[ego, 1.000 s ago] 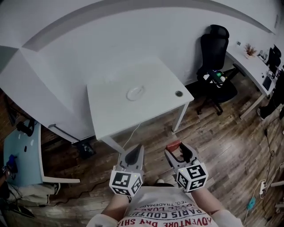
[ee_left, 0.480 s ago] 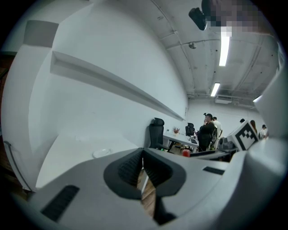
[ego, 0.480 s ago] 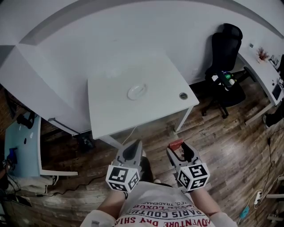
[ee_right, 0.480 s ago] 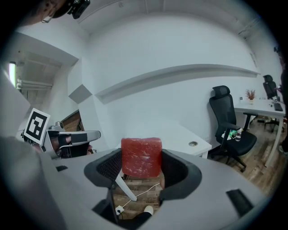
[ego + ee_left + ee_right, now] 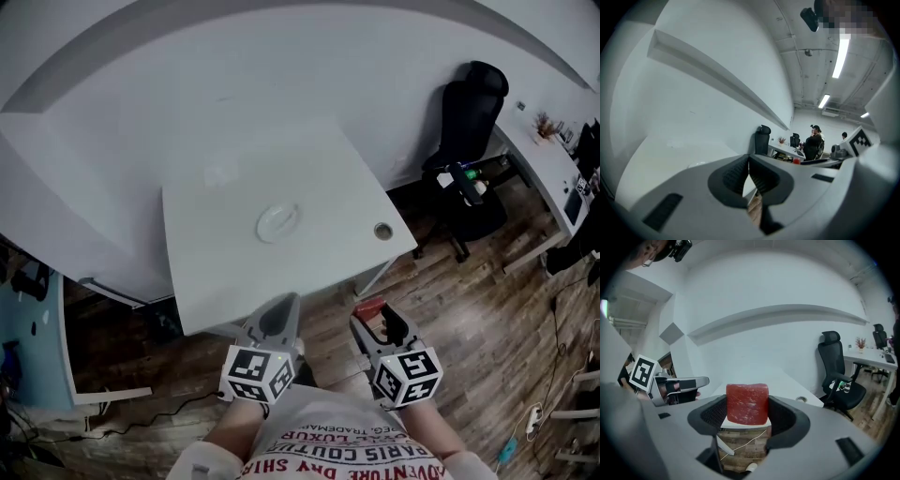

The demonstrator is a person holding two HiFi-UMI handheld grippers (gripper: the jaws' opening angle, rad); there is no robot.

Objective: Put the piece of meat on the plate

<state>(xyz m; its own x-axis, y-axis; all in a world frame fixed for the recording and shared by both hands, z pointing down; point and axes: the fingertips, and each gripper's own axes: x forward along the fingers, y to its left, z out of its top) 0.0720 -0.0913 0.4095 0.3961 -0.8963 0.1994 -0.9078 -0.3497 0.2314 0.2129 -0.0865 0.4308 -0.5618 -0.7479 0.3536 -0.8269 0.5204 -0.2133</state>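
Note:
A red block of meat (image 5: 747, 403) sits clamped between the jaws of my right gripper (image 5: 747, 414); in the head view the meat (image 5: 368, 307) shows as a red spot at the tip of the right gripper (image 5: 374, 317), above the wooden floor short of the table. A small white plate (image 5: 277, 222) lies near the middle of the white table (image 5: 216, 272). My left gripper (image 5: 276, 319) hovers beside the right one, near the table's front edge. In its own view the left gripper (image 5: 748, 173) has its jaws pressed together with nothing between them.
A round cable hole (image 5: 382, 231) sits near the table's right corner. A black office chair (image 5: 473, 141) stands to the right, by a long white desk (image 5: 548, 169). A light blue table (image 5: 33, 347) is at far left. A white cable (image 5: 745, 444) hangs under the table.
The view has moved closer to the table, which now looks larger and nearer both grippers. Both grippers keep their pose, the right one still holding the meat.

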